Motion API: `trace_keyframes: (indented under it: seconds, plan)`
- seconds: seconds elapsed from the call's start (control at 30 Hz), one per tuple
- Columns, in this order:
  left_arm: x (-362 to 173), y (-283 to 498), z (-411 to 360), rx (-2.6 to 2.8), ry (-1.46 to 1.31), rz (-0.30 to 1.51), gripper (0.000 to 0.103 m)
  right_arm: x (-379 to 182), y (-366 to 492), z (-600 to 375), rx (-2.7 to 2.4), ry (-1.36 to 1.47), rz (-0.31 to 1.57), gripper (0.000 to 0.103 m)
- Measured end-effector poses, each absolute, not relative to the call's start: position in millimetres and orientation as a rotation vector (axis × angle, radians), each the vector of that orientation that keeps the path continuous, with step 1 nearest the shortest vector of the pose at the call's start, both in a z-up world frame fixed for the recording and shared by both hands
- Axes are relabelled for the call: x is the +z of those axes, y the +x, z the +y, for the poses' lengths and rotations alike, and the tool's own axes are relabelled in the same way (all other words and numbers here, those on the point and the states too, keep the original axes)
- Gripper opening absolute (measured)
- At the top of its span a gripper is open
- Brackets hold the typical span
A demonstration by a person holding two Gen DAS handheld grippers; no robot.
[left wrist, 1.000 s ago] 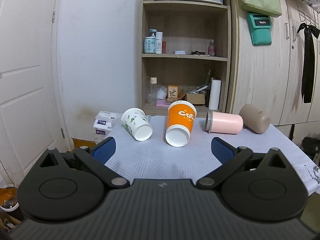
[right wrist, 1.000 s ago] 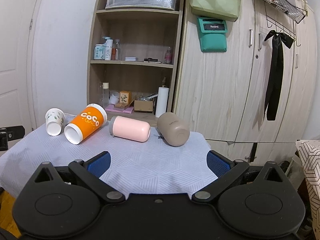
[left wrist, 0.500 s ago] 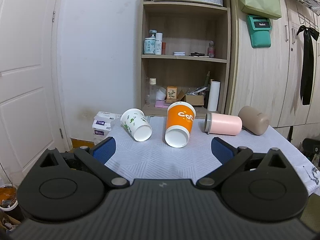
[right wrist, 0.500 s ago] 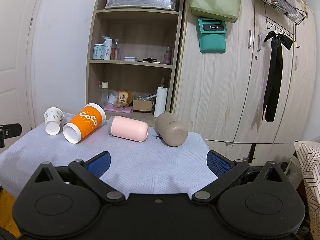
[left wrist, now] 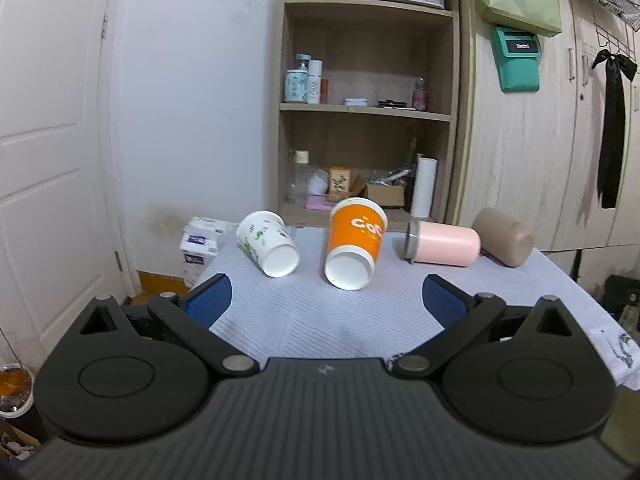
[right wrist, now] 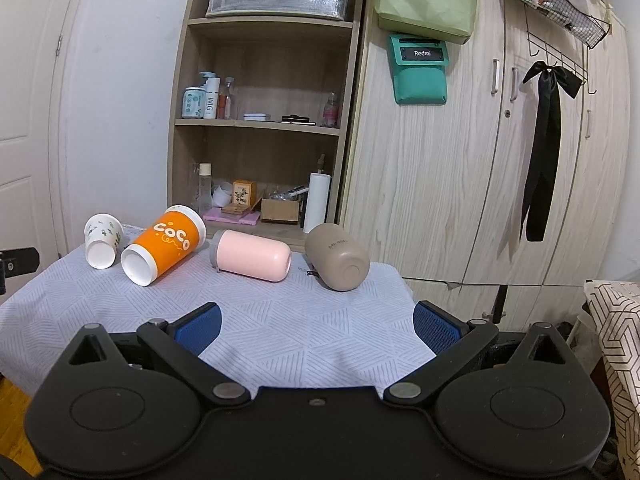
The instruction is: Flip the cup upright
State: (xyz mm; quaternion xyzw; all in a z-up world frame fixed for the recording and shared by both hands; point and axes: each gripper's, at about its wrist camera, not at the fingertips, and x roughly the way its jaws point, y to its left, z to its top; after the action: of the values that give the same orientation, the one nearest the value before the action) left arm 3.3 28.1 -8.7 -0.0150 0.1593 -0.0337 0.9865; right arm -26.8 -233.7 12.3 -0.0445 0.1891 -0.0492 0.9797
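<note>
Several cups lie on their sides in a row on a table with a pale patterned cloth (left wrist: 312,320). From the left: a white paper cup with green print (left wrist: 267,243) (right wrist: 103,235), an orange paper cup (left wrist: 356,242) (right wrist: 164,243), a pink cup (left wrist: 444,241) (right wrist: 251,255) and a tan cup (left wrist: 505,236) (right wrist: 338,257). My left gripper (left wrist: 326,300) is open and empty, held short of the white and orange cups. My right gripper (right wrist: 316,324) is open and empty, held short of the pink and tan cups.
A wooden shelf unit (left wrist: 368,112) with bottles and boxes stands behind the table. Wardrobe doors (right wrist: 500,160) are at the right, a white door (left wrist: 52,160) at the left. Stacked tissue packs (left wrist: 198,240) sit beyond the table's left corner.
Both views have shifted slightly; the cups sit a little lower and farther in the left wrist view. Nothing on the table moved and both grippers stayed open.
</note>
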Motion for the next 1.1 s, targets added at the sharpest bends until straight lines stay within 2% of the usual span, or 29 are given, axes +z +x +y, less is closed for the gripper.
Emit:
trace_keyframes:
  seconds: [0.7,0.93,1.1]
  plan:
    - [2,12,17,-0.101,-0.010,0.345,0.103,11,-24,-234,-0.066,-0.073,0.393,0.103]
    - [12,56,2,-0.137,-0.068,0.446,0.103,26,0,-254,0.252,0.002,0.341,0.103]
    - [3,96,-8,-0.144,-0.125,0.491,0.103,35,46,-253,0.398,-0.131,0.371,0.103]
